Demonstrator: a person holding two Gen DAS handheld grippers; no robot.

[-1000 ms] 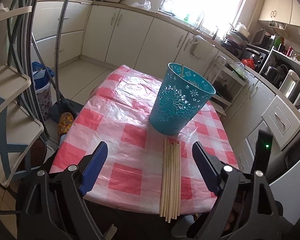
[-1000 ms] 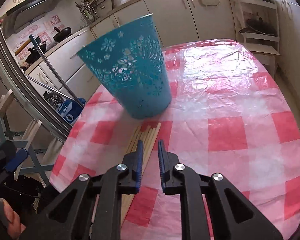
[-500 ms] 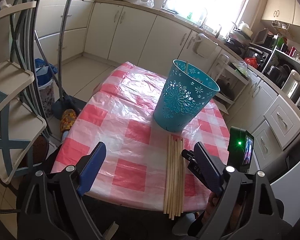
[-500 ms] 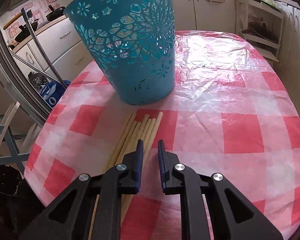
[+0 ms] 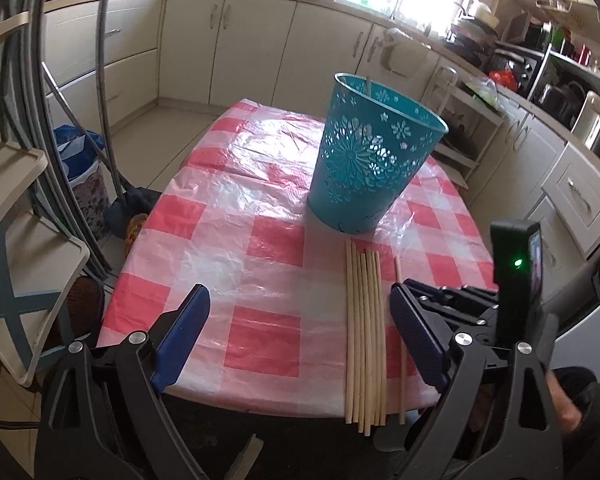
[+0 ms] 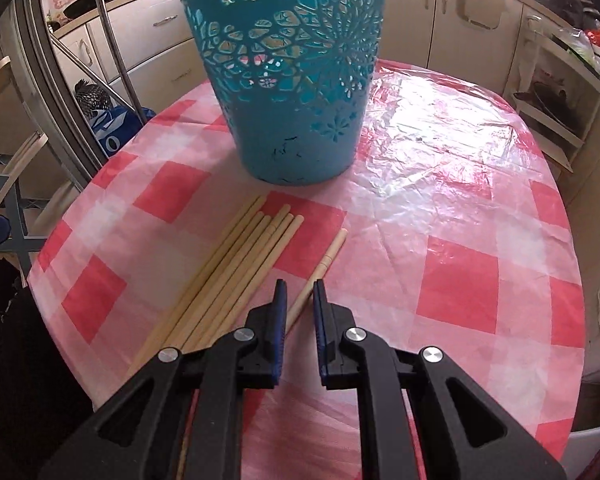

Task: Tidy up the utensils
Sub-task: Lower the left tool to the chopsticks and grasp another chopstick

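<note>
A teal cut-out basket (image 5: 374, 160) stands on the red-checked tablecloth (image 5: 260, 248), with one chopstick standing in it (image 5: 367, 83). Several wooden chopsticks (image 5: 365, 328) lie in a row in front of it, overhanging the near edge. One chopstick (image 6: 320, 268) lies apart to the right of the row. My right gripper (image 6: 299, 294) is low over the cloth, jaws a narrow gap apart, straddling that single chopstick; it also shows in the left wrist view (image 5: 460, 304). My left gripper (image 5: 300, 320) is open and empty, above the near table edge.
The basket also fills the top of the right wrist view (image 6: 292, 80). Kitchen cabinets (image 5: 228, 48) line the back wall. A folding stool (image 5: 16, 208) and grey poles (image 5: 104, 80) stand left of the table. A white shelf rack (image 6: 556, 92) stands at right.
My right gripper has moved down and forward to the chopsticks. One chopstick now lies apart from the row, between its jaws. The left gripper has drifted slightly.
</note>
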